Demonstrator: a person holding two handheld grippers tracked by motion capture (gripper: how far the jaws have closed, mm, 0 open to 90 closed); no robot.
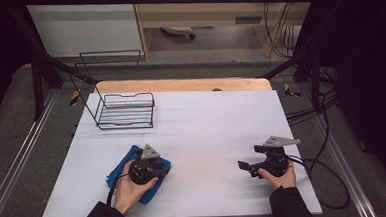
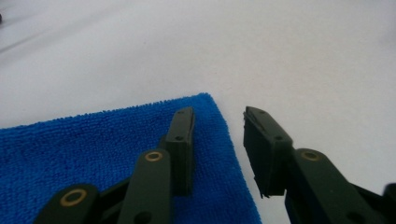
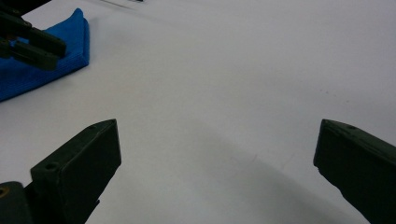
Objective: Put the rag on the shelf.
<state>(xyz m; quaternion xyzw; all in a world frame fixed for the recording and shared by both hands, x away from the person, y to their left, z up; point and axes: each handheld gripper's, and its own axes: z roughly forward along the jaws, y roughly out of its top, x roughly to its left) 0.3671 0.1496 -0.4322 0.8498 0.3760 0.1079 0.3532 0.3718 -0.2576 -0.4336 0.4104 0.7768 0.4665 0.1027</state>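
A folded blue cloth [image 1: 118, 173] lies at the front left of the white table [image 1: 207, 123]. My left gripper [image 1: 158, 169] rests over its right end, held by a hand. In the left gripper view that gripper [image 2: 218, 116] is open: one jaw sits over the blue cloth [image 2: 93, 149], the other over bare table just past the cloth's edge. My right gripper [image 1: 251, 157] is at the front right, pointing left, a good way from the cloth. In the right gripper view it [image 3: 217, 128] is wide open over bare table, with the blue cloth [image 3: 70, 42] far off at upper left.
A black wire rack [image 1: 126, 111] stands at the table's back left. A wooden strip [image 1: 179, 84] runs along the far edge. Cables [image 1: 330, 181] trail off the table's right side. A wide stretch of white surface lies between the two grippers.
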